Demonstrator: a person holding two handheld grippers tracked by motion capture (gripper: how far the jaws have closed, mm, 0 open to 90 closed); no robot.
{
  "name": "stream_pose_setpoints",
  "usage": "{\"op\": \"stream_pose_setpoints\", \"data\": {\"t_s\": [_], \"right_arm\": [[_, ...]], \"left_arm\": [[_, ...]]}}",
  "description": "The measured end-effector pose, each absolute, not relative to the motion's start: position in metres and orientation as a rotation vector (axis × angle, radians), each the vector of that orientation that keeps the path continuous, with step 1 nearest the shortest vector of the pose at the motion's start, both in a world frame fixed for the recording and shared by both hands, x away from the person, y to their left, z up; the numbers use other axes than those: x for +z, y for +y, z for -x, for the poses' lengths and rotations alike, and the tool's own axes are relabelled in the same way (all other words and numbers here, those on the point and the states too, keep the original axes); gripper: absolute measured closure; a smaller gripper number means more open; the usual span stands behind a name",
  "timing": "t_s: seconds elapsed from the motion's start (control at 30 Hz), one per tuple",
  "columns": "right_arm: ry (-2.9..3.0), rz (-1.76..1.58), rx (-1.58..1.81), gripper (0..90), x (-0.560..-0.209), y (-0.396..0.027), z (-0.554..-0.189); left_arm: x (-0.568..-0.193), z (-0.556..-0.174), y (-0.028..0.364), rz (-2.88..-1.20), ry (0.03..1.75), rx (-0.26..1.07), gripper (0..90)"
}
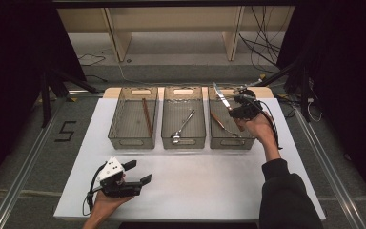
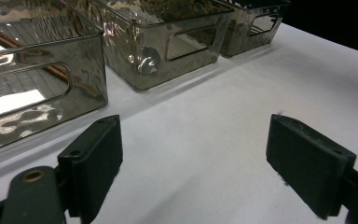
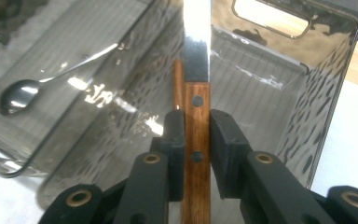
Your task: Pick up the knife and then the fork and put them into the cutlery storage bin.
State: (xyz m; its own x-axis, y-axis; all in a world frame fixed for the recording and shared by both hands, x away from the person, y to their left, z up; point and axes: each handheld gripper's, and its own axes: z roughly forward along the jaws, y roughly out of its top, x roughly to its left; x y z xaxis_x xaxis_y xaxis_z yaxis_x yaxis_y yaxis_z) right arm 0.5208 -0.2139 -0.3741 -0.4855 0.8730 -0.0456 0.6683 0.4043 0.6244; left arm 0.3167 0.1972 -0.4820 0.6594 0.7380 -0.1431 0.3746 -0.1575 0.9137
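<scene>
My right gripper is shut on the wooden handle of a knife, held above the right clear bin. In the right gripper view its pads press both sides of the riveted handle, and the shiny blade points away over the bin's wall. Another wood-handled utensil lies inside that bin. My left gripper rests low near the table's front left, open, with bare white tabletop between its pads.
Three clear bins stand in a row at the back of the white table. The left bin holds a brown stick. The middle bin holds a metal spoon, which also lies at the left in the right gripper view.
</scene>
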Motion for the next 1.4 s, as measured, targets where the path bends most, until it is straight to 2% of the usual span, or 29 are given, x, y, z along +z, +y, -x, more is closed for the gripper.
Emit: {"op": "stream_pose_setpoints", "data": {"t_s": [0.87,0.9,0.97,1.17,1.4], "right_arm": [[2.349,-1.362,0.645,75.8,-0.398,-0.213,-0.535],[2.35,-1.374,0.645,74.7,-0.399,-0.213,-0.535],[2.371,-1.379,0.666,64.1,-0.4,-0.213,-0.535],[2.39,-1.347,0.683,60.7,-0.396,-0.209,-0.531],[2.378,-1.309,0.762,49.2,-0.389,-0.208,-0.516]], "left_arm": [[-0.482,-0.316,0.196,-1.769,0.893,0.408,17.9],[-0.482,-0.316,0.196,-1.769,0.893,0.407,17.9],[-0.482,-0.317,0.196,-1.769,0.893,0.406,17.9],[-0.482,-0.317,0.197,-1.769,0.894,0.406,17.9],[-0.482,-0.317,0.196,-1.77,0.894,0.406,18.0]]}}
